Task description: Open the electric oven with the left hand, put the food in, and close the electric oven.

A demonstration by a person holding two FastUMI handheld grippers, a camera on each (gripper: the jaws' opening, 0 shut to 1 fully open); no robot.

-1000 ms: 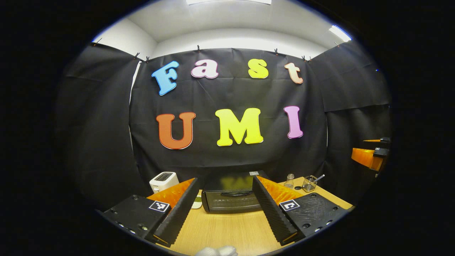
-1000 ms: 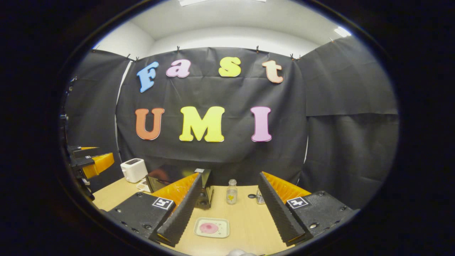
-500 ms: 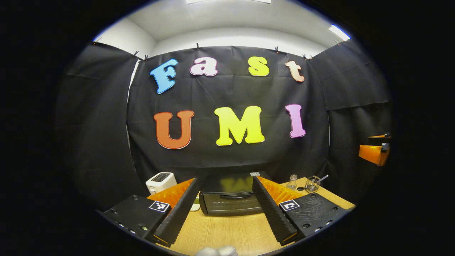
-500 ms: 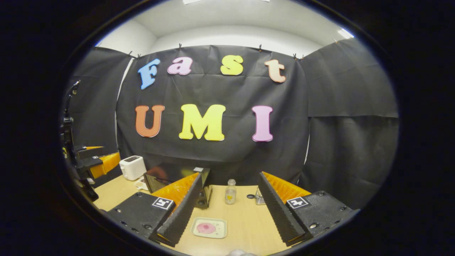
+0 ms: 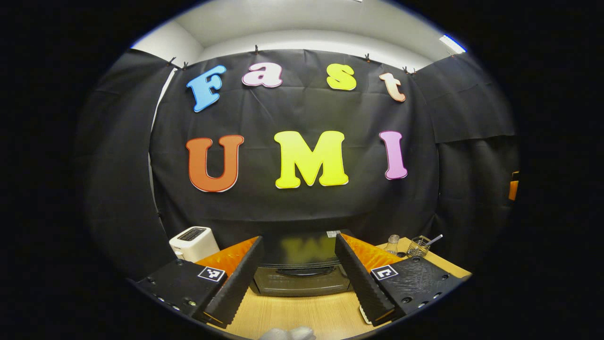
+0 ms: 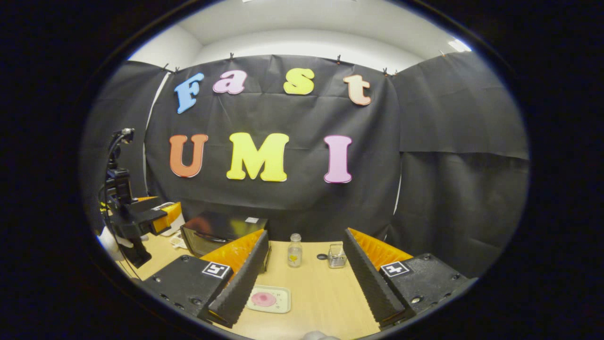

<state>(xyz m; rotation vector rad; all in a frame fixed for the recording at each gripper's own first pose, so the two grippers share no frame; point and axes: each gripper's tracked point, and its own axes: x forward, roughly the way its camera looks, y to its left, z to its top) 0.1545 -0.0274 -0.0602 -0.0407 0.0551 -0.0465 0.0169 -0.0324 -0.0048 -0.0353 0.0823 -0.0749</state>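
Note:
The black electric oven [image 5: 298, 278] stands with its door shut, close in front of my left gripper [image 5: 298, 240]. That gripper is open, its two fingers framing the oven's front and the curved door handle [image 5: 299, 271]. The oven [image 6: 207, 236] lies left of centre in the right gripper view, and the left gripper [image 6: 163, 216] hangs before it, held by a gloved hand [image 6: 111, 243]. My right gripper [image 6: 306, 233] is open and holds nothing. Below it a white plate [image 6: 278, 304] with pink food [image 6: 263, 298] rests on the table.
A white toaster [image 5: 191, 243] sits left of the oven. To the oven's right stand a small glass bottle [image 6: 295, 250], a wire basket [image 6: 336, 257] and a small black ring [image 6: 322, 256]. The wooden table [image 6: 325, 302] runs back to the cloth wall.
The left gripper has moved forward toward the oven, which now looks larger and nearer. The right gripper view has shifted slightly; the plate sits further left in it. Both grippers stay open.

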